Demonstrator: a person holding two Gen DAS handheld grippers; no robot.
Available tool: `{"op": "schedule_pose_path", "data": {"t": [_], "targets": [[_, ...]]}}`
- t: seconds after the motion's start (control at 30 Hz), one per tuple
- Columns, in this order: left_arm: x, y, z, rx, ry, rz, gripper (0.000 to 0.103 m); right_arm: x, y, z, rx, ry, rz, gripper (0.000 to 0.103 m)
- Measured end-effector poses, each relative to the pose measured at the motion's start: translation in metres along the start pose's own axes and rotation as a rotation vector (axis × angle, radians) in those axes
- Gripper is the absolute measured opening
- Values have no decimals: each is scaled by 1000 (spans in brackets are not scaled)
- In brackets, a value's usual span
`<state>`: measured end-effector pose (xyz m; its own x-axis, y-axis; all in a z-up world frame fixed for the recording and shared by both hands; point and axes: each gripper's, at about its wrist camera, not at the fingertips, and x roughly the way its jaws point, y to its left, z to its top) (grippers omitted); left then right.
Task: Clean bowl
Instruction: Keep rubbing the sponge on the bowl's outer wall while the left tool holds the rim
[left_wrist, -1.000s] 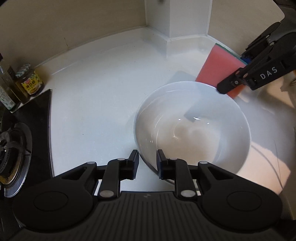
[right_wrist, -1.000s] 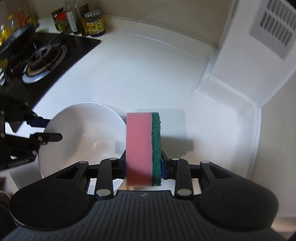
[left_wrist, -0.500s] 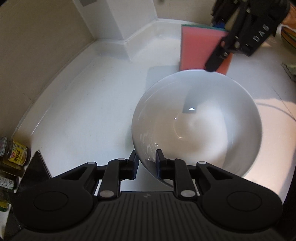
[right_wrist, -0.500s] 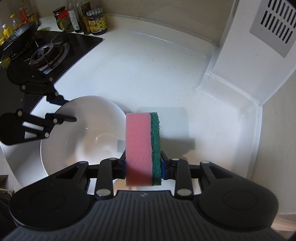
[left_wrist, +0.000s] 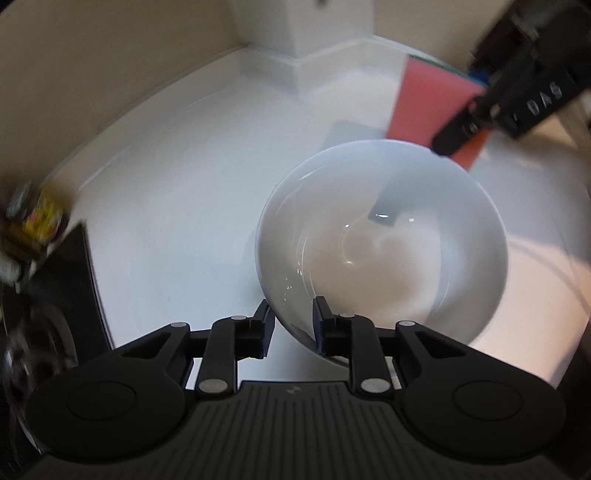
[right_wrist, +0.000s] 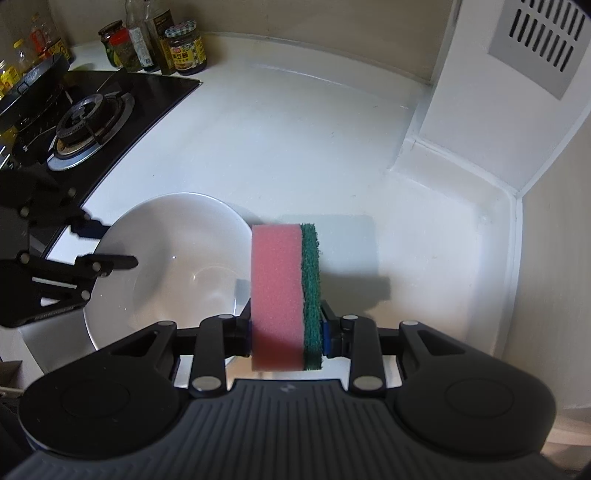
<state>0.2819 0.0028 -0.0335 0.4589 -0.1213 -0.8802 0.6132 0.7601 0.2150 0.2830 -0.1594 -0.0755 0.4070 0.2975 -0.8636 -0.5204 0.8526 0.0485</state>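
Note:
A white bowl (left_wrist: 384, 240) is held a little above the white counter. My left gripper (left_wrist: 290, 325) is shut on the bowl's near rim, one finger inside and one outside. The bowl (right_wrist: 173, 258) and the left gripper (right_wrist: 110, 243) also show in the right wrist view, at the left. My right gripper (right_wrist: 286, 328) is shut on a pink sponge with a green scouring side (right_wrist: 284, 291), held upright just right of the bowl's rim. In the left wrist view the sponge (left_wrist: 432, 110) hangs above the bowl's far rim.
A black gas hob (right_wrist: 92, 110) with a burner lies at the left. Several jars and bottles (right_wrist: 162, 48) stand behind it against the wall. A white boxed column with a vent grille (right_wrist: 535, 48) fills the back right corner. The white counter (right_wrist: 295, 147) stretches between.
The left wrist view has swung back to the left and is blurred; the jars and hob edge show again. The bowl stays gripped. The sponge has shifted slightly beside the bowl's rim.

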Motion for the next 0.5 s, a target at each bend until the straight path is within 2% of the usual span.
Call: {"op": "schedule_pose_path", "data": {"t": [0.07,0.13,0.17,0.23,0.47,0.5], "targets": [[3,0,3,120,-7,-18,25,0,1,2,-8,-1,5,27],[5,2,6,180,-21,-40,25,1,3,4,-14,1,9,27],[5,5,7,161,-21,-47,24,2,4,5,-22,2,6,27],[2,10,7,45,-26,-27,24,3,6,5,-28,0,3,28],[-8,-8,-10,-245,-3,28,27,1,5,1,-18,-4,10,27],[-7,-9,-11,-254,-1,30,27,1,6,1,-21,-4,9,27]]}}
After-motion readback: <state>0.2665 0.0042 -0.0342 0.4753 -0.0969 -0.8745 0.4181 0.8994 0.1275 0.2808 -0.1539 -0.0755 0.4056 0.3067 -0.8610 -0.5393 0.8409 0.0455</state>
